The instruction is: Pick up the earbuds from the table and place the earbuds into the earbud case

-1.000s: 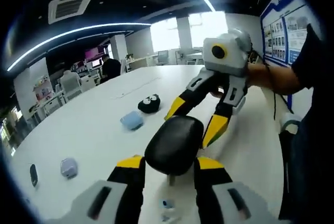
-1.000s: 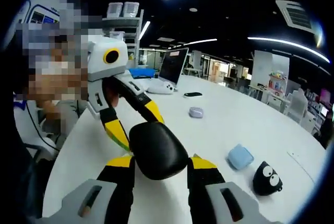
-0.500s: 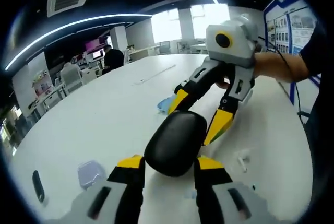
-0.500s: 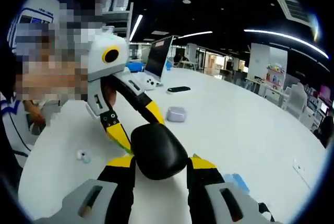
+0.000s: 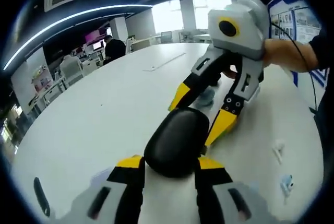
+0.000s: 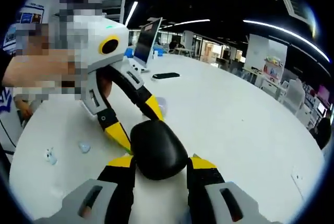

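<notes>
While both grippers, left (image 5: pixel 169 169) and right (image 6: pixel 156 166), clamp the black case (image 5: pixel 176 141) from opposite ends above the table (image 5: pixel 104 125), I would free one to fetch the earbuds (image 5: pixel 279 152).

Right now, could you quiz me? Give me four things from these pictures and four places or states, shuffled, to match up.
Things:
1. case
2. earbuds
3. phone
4. laptop

Places or states:
a. dark, lying flat on the table, far off
b. black, clamped between yellow-tipped jaws
c. standing open near the table's far end
d. small and white, lying loose on the table

Pairs: 1-b, 2-d, 3-a, 4-c
</notes>
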